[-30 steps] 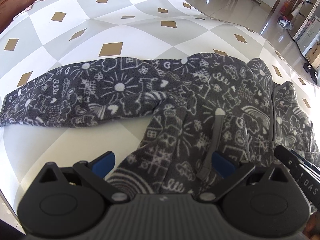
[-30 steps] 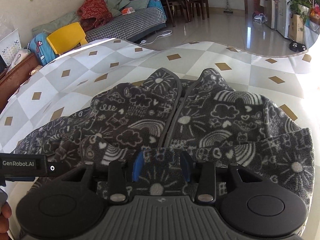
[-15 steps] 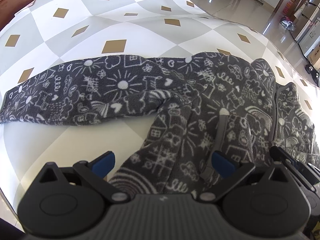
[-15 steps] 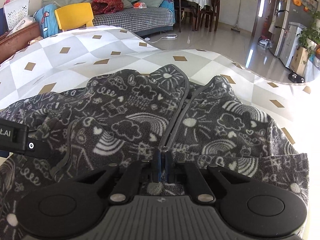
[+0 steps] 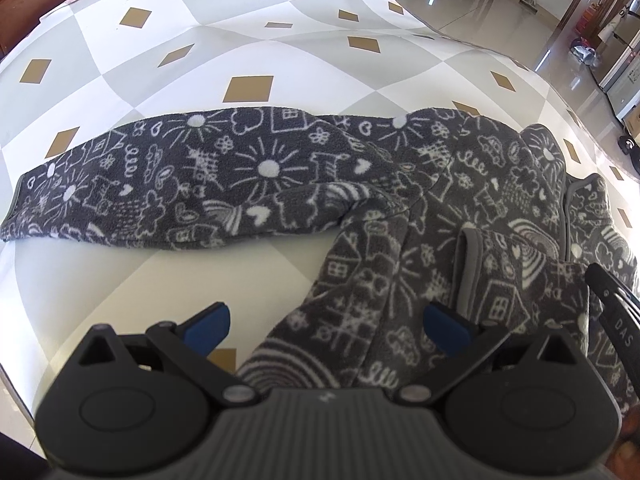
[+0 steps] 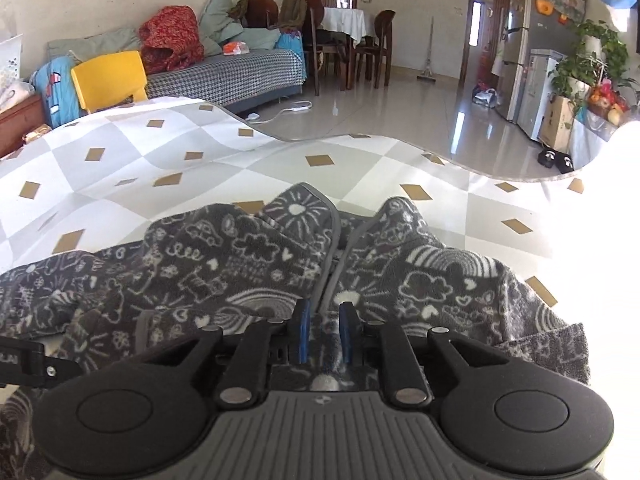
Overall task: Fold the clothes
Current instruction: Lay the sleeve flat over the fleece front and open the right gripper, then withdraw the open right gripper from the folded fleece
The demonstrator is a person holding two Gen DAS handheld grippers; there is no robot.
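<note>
A: Opening a little after pinching fully together, the right tool (image 6: 323, 330) keeps a fold of the dark grey doodle-print fleece jacket (image 6: 248, 264) between its blue pads.

B: And the left tool (image 5: 326, 326)?

A: Spread wide over the hem, lower centre. The jacket lies on the diamond-patterned bench (image 5: 200, 40); I'd say the fold has barely begun.

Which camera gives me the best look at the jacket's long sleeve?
The left wrist view. There the sleeve lies stretched flat across the tablecloth, visible from cuff to shoulder. The right wrist view shows mainly the jacket's collar and zipper front; the sleeve runs off its left edge.
</note>
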